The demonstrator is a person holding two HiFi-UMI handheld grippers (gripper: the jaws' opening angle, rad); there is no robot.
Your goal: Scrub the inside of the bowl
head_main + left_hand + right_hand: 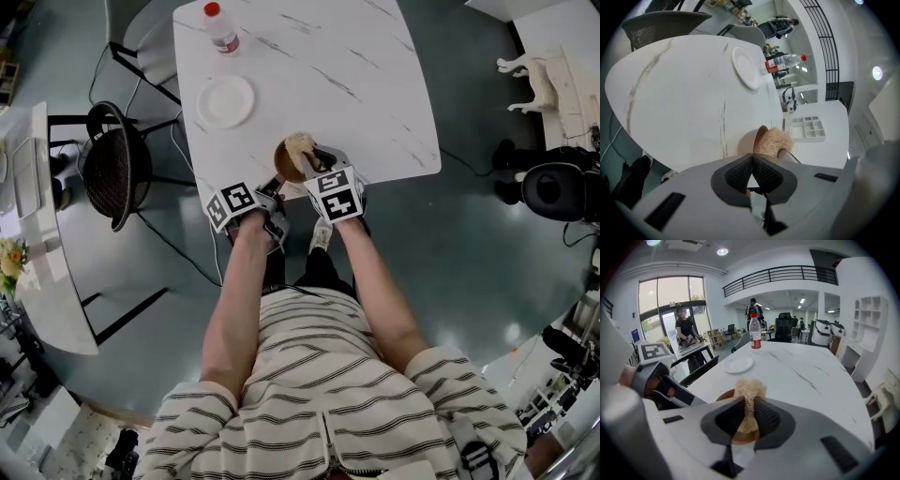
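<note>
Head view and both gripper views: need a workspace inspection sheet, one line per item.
Surface: white marbled table, grey veins.
Job's things: brown bowl at the table's near edge; tan fibrous scrub pad in it.
Clutter: white plate; clear bottle with red cap.
Grippers: left gripper shut on the bowl's rim; right gripper shut on the scrub pad.
Cables: black cable on the floor left of the table.
Surroundings: black mesh chair; people standing in the background.
</note>
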